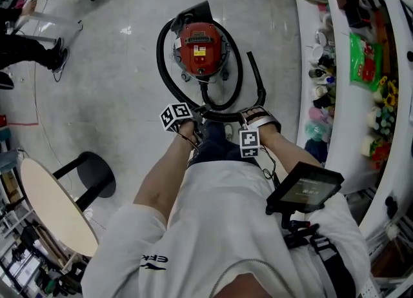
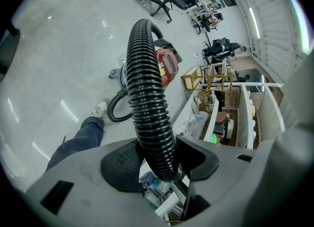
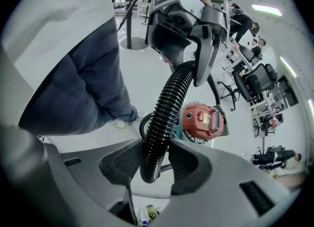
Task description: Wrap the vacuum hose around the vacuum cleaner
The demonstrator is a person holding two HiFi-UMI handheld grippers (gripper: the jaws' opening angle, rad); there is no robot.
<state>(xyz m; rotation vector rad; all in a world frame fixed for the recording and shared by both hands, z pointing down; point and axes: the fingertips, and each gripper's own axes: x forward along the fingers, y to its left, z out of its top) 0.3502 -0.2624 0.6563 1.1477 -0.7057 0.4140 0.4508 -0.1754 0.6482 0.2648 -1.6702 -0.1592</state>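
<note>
While you're standing over the vacuum cleaner (image 1: 200, 48), both claws are clamping the vacuum hose (image 2: 147, 88).

Left claw (image 2: 159, 163): jaws are sitting wide, the hose is running up between the pads, and both pads are touching its ribs, so it's gripping the hose.

Right claw (image 3: 154, 164): same story, with the pads pressing the hose from both sides.

Between the two claws the hose is running as a short, gently curved span. In the right gripper view it's climbing from your right claw straight into the left one. You're holding that span just in front of your legs, on the near side of the cleaner and not touching its body.

Past the left claw the hose is arcing away and down toward the cleaner, which is sitting on the floor (image 1: 116, 90). In the head view the hose is curving around the cleaner's left side, and another bend is passing around its right side. The black wand (image 1: 256, 72) is lying on the floor just right of the cleaner.
</note>
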